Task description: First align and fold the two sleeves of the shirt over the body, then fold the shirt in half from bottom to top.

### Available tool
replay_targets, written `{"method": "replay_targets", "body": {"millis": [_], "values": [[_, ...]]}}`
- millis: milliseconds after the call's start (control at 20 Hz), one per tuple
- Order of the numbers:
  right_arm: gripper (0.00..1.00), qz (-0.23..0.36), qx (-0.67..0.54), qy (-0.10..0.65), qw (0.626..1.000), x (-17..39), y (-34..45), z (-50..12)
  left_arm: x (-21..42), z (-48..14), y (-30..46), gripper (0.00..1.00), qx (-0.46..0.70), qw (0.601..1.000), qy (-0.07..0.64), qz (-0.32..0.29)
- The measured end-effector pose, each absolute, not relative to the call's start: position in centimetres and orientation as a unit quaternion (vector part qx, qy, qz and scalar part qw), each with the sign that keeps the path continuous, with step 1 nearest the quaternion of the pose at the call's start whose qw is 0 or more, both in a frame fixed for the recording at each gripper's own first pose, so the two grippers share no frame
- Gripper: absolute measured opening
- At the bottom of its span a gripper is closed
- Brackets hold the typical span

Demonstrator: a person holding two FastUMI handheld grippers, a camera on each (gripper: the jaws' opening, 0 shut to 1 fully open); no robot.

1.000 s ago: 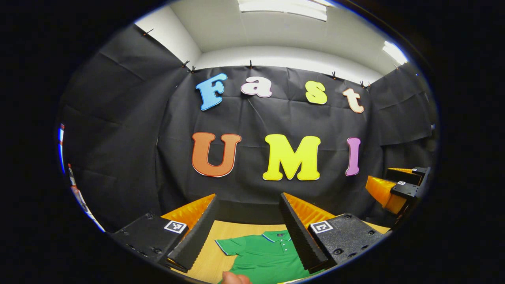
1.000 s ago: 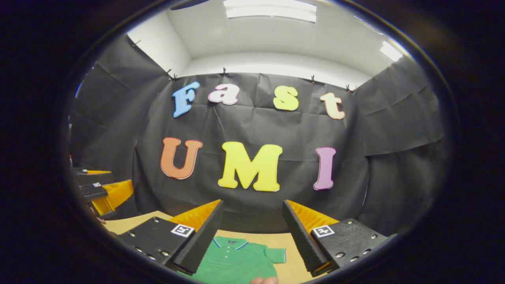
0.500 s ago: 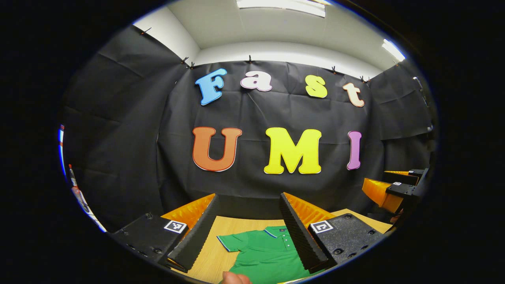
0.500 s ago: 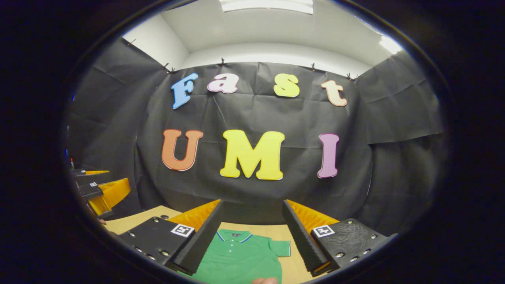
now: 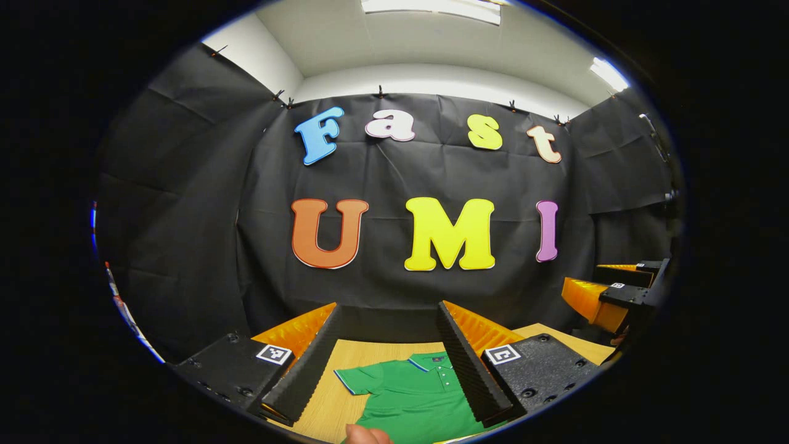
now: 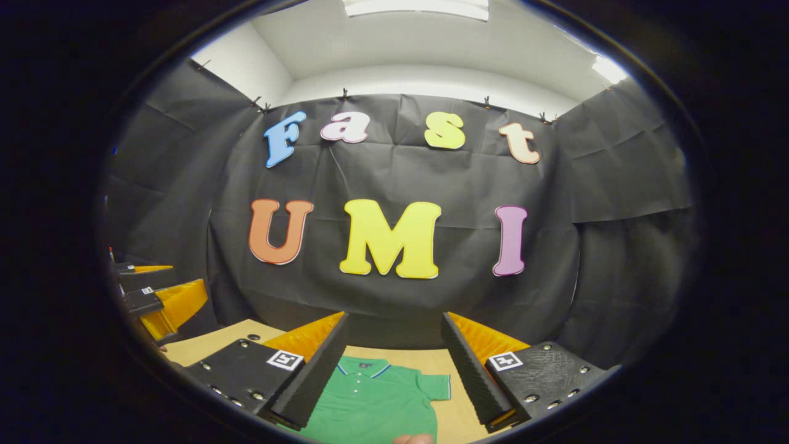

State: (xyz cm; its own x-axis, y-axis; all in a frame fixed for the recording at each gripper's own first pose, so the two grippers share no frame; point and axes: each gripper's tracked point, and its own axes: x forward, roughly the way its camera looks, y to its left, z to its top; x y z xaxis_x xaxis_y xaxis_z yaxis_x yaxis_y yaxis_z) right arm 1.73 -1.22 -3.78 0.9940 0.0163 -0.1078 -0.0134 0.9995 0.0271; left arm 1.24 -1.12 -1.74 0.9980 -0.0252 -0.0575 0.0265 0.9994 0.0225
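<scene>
1. The green shirt [image 5: 413, 394] lay flat on the wooden table [image 5: 345, 354], collar towards the booth's wall, both short sleeves spread out and unfolded
2. The left gripper [image 5: 388, 357] was held above the table with its fingers spread wide and nothing between them; the shirt's left sleeve [image 5: 357, 377] showed in the gap
3. The right gripper [image 6: 394, 364] was likewise released and empty, with the shirt's right sleeve [image 6: 431, 387] visible between its fingers
4. Over the last second both views had tipped slightly downward, so the shirt had risen a little in each and more of it showed
5. I judged this to be the approach: neither sleeve had been touched, and no fold had begun
6. Each gripper seemed lined up with its own sleeve, so lowering to pinch the sleeve edges looked like the next call
</scene>
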Motion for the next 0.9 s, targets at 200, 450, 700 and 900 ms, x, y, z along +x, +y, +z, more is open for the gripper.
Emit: {"method": "replay_targets", "body": {"millis": [200,450,700,900], "values": [[0.93,0.009,0.007,0.055,0.998,2.2,-1.7,-4.0,1.7,-2.0,-1.5,0.98,0.010,0.999,0.030,-0.012],[0.93,0.004,0.011,0.064,0.998,2.7,-2.5,-4.8,2.4,-2.6,-2.0,0.98,0.012,0.999,0.033,-0.015],[0.93,0.009,0.014,0.082,0.997,3.4,-2.5,-6.1,3.0,-3.3,-2.8,0.98,0.013,0.999,0.037,-0.017],[0.93,0.010,0.018,0.088,0.996,4.2,-2.7,-6.8,3.3,-4.0,-2.9,0.98,0.016,0.999,0.044,-0.016]]}}
